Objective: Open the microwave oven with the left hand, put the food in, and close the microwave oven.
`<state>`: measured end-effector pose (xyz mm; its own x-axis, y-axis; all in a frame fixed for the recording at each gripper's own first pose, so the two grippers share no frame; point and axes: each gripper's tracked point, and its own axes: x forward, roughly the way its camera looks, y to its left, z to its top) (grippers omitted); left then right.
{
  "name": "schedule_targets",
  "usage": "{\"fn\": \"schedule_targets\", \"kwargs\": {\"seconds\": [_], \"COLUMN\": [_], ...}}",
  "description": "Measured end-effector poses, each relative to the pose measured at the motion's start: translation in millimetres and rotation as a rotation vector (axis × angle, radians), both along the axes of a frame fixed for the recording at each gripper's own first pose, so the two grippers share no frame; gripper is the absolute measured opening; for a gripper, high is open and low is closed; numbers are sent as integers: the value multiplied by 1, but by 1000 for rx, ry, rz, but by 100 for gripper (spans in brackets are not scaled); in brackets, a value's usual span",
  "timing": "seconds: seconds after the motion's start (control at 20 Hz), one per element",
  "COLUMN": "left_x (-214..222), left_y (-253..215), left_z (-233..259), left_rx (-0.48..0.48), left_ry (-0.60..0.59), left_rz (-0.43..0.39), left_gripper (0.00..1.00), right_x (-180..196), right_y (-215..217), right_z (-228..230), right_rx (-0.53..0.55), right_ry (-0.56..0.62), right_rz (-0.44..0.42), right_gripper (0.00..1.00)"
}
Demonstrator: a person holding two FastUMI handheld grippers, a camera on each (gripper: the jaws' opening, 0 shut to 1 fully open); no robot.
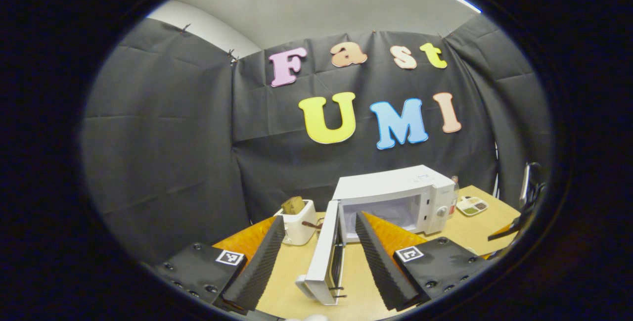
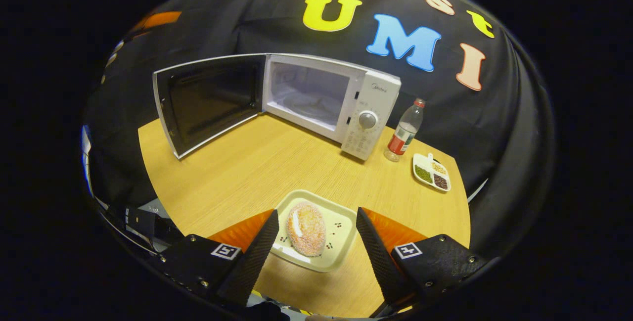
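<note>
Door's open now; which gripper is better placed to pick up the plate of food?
Right. The right gripper is open with the plate and bread between its fingers; the left gripper straddles the open microwave door.

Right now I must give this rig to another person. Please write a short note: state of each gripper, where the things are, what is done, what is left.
Left gripper: open, its fingers on either side of the open door, not pressing it.
Right gripper: open, above the plate with the bun, holding nothing.
Microwave stands at the back of the table, door swung wide, inside looks empty.
Done: door opened.
Left: grip the plate, put it inside, close the door.
</note>
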<state>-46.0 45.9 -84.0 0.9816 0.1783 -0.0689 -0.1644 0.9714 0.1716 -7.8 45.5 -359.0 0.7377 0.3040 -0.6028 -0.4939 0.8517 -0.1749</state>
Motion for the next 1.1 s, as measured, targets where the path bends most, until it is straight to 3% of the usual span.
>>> {"fn": "schedule_targets", "kwargs": {"seconds": [0.3, 0.75, 0.8, 0.95, 1.1], "left_x": [20, 33, 35, 38, 44], "left_y": [-31, -32, -31, -27, -23], "left_z": [23, 28, 27, 25, 19], "left_rx": [-15, 44, 45, 46, 44], "left_ry": [-19, -11, -9, -4, 5], "left_rz": [-32, -21, -23, -21, -24], "left_gripper": [99, 99, 99, 99, 99], "right_x": [19, 34, 36, 35, 36], "right_y": [4, 15, 16, 14, 10], "right_z": [-54, -86, -87, -87, -80], "right_rx": [-17, -29, -24, -20, -6], "right_ry": [69, 148, 153, 169, 197], "right_rz": [11, 47, 43, 49, 38], "right_gripper": [96, 96, 94, 74, 67]}}
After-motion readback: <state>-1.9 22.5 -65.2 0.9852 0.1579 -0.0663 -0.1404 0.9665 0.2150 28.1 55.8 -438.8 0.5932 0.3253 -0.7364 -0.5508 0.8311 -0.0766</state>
